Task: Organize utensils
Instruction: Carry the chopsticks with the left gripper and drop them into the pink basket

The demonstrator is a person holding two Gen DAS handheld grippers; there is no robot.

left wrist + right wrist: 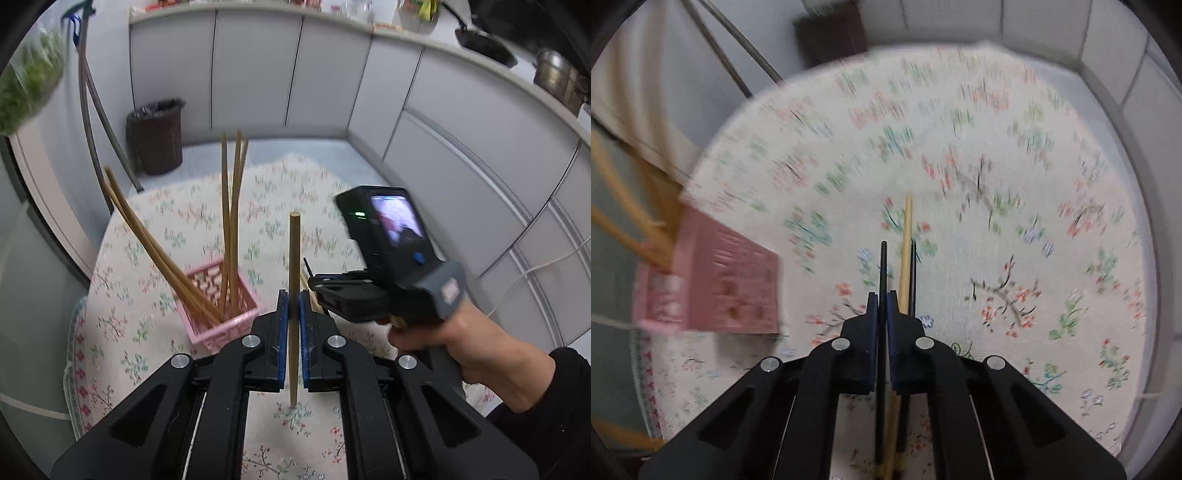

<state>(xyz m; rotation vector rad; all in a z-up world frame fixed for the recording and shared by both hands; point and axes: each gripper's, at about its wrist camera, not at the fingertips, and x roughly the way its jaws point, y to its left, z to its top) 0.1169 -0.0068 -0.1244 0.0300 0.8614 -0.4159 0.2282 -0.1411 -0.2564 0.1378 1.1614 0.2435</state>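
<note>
Two grippers are in my views, and both have their jaws closed on a chopstick. My left gripper [294,314] clamps one wooden chopstick [294,258] between its blue pads; the stick stands almost upright, its round top end above the jaws and its lower end hanging free over the flowered tablecloth [177,229].

Beyond it to the left stands the pink basket [221,306], with several more wooden chopsticks [231,221] inside: some rise nearly straight up, others lean far toward the left edge of the table.

My right gripper [882,306] is squeezed narrow on a black chopstick [883,266], which runs straight forward between the pads and points down at the cloth. Just beside it on the right I see a light wooden chopstick [908,240] and a second dark stick [913,273]. These two pass outside the right jaw, and I cannot tell whether they lie on the cloth or are lifted. This picture is blurred by motion. The basket appears there at the left, well apart from the jaws.

From the left camera I also see the person's hand [436,332] around the handle of the right gripper, with a black sleeve [554,406]. A dark bin [157,136] stands on the floor beyond the table, against grey cabinets [332,74].
</note>
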